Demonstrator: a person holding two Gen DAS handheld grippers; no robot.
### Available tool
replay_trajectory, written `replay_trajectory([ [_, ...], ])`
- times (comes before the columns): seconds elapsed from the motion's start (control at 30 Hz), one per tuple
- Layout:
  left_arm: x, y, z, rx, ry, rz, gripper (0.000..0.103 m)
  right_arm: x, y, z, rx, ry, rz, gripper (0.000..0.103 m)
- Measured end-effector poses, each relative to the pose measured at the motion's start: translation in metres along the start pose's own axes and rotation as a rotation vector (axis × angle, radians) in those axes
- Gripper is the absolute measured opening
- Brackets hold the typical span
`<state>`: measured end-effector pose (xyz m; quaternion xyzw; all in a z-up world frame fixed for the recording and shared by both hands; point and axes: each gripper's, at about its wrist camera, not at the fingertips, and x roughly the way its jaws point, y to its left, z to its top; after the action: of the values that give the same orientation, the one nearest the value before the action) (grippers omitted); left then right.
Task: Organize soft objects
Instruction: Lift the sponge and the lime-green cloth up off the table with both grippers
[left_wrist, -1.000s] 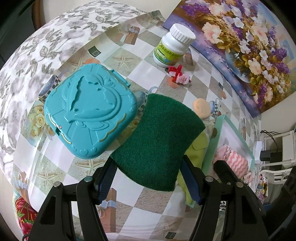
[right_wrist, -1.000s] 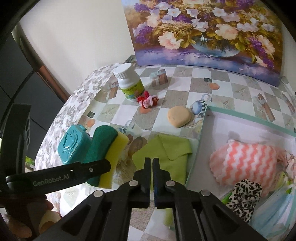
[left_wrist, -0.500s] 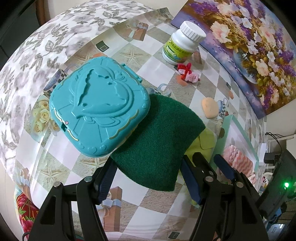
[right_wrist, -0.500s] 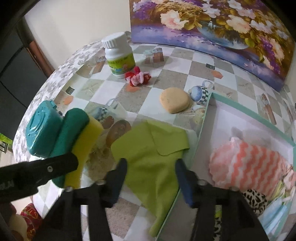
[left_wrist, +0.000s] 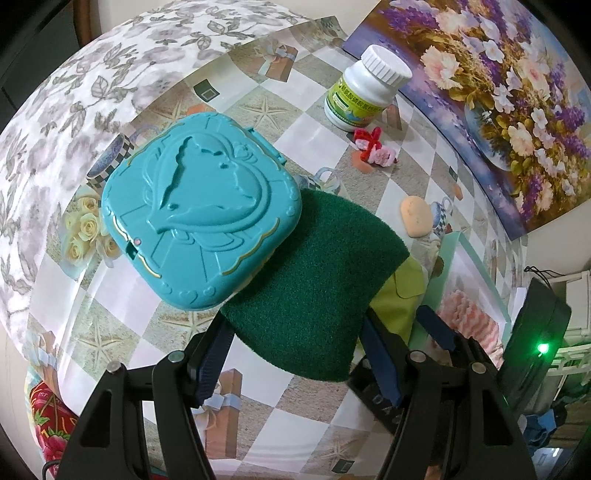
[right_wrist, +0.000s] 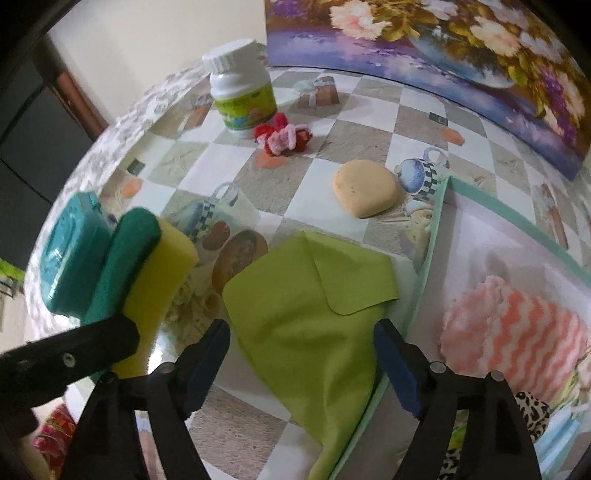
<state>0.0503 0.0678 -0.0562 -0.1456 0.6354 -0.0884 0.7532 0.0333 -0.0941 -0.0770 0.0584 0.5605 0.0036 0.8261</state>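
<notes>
Your sponge (left_wrist: 314, 291) sits just right of the plastic case (left_wrist: 199, 210), touching it. Right of that, the cloth (right_wrist: 310, 314) hangs over the tray's rim (right_wrist: 428, 258) (half in, half out). The fuzzy pouch (right_wrist: 513, 332) lies inside the tray. Behind the cloth is the round pad (right_wrist: 365, 188), and further back the bottle (right_wrist: 240, 96) with the knitted scrunchie (right_wrist: 284, 138) right beside it.

Right gripper (right_wrist: 301, 360) opening over green cloth (right_wrist: 314, 317), sponge (right_wrist: 147, 266) left, tray (right_wrist: 430, 258) right

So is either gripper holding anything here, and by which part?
The left gripper clamps the scouring sponge by its near end. The right gripper, jaws opening, straddles the lime-green cloth, holding nothing.
</notes>
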Motion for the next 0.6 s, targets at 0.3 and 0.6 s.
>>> replay_trajectory([
  [0.3,0.001,0.003,-0.001,-0.019,0.007,0.001,0.070,0.010,0.006,-0.009,-0.009,0.040,0.076,0.080],
  [0.6,0.003,0.002,-0.001,-0.017,0.010,0.006,0.070,0.009,0.014,-0.014,-0.096,0.004,-0.061,0.040],
])
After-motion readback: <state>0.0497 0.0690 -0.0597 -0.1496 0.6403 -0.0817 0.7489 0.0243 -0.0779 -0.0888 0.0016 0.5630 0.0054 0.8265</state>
